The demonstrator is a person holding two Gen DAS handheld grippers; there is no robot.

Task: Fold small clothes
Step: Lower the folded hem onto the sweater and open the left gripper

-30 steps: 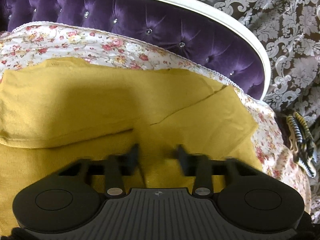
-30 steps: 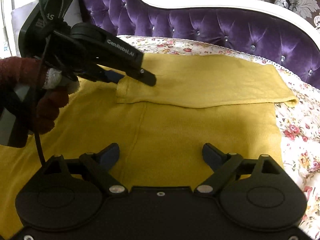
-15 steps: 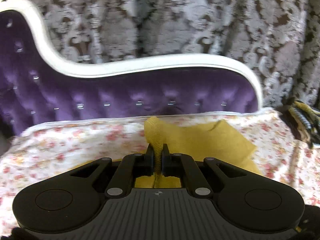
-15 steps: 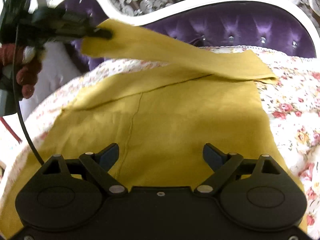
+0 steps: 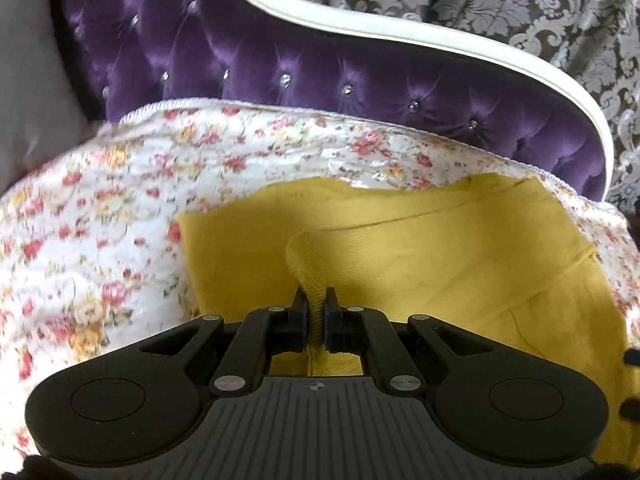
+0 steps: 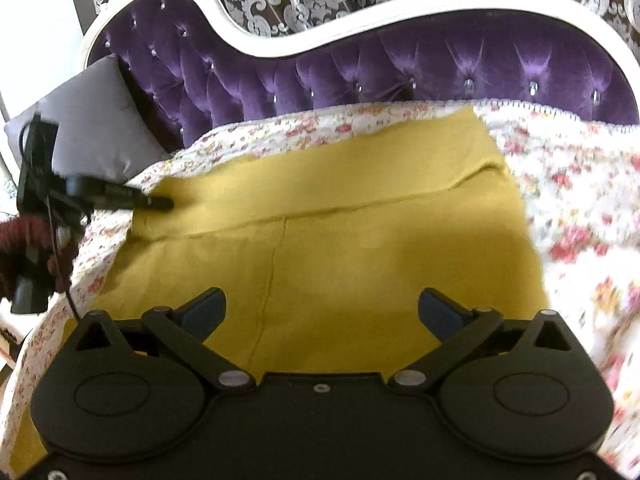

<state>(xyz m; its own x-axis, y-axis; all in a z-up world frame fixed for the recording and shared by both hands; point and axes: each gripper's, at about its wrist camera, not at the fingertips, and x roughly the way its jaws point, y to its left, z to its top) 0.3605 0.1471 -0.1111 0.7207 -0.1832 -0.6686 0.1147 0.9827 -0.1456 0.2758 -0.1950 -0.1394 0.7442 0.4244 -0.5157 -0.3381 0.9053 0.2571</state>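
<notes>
Yellow garment point(image 6: 360, 248): near edge hidden beneath right gripper point(image 6: 322, 312) body. Floral cover point(image 5: 80, 240): blurred left of left gripper point(image 5: 316, 312), cut by frame edge.

Black hand-held gripper point(image 6: 320, 312), blue pads, maroon sleeve point(image 6: 16, 236).

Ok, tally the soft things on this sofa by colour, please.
Mustard-yellow garment: 1
Floral cover: 1
Grey cushion: 1
Total: 3
</notes>
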